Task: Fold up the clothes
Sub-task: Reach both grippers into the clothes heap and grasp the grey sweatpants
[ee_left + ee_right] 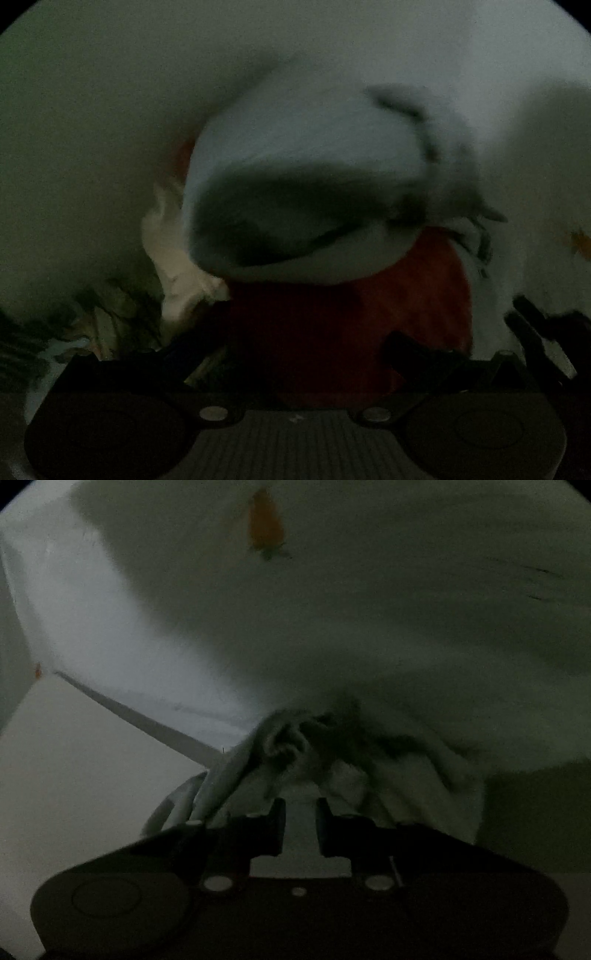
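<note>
**Thin pinch on the cloth, dim and blurred views: a slip or a snag is the risk**

Left wrist view: The left hand-held gripper sits low in the picture, its dark fingers spread well apart with nothing visibly between them; it looks open and empty, though the gloom hides the tips. Ahead lies a pale blue-grey garment, blurred, resting on top of a red garment. A cream garment and a patterned cloth are heaped at the left. At the right edge a second dark tool shows beside the pile. Going in here, the open fingers could catch the red piece along with the pale one, or bump the other tool.

Right wrist view: The right hand-held gripper has its jaws drawn close, a narrow gap between them, with a bunched fold of white cloth gathered just past the tips. Whether the pads truly press on it cannot be told. The cloth spreads upward, bearing an orange carrot print. A bare pale surface lies to the left. If only the edge is pinched, a quick pull may let the cloth slide free and undo the fold.
</note>
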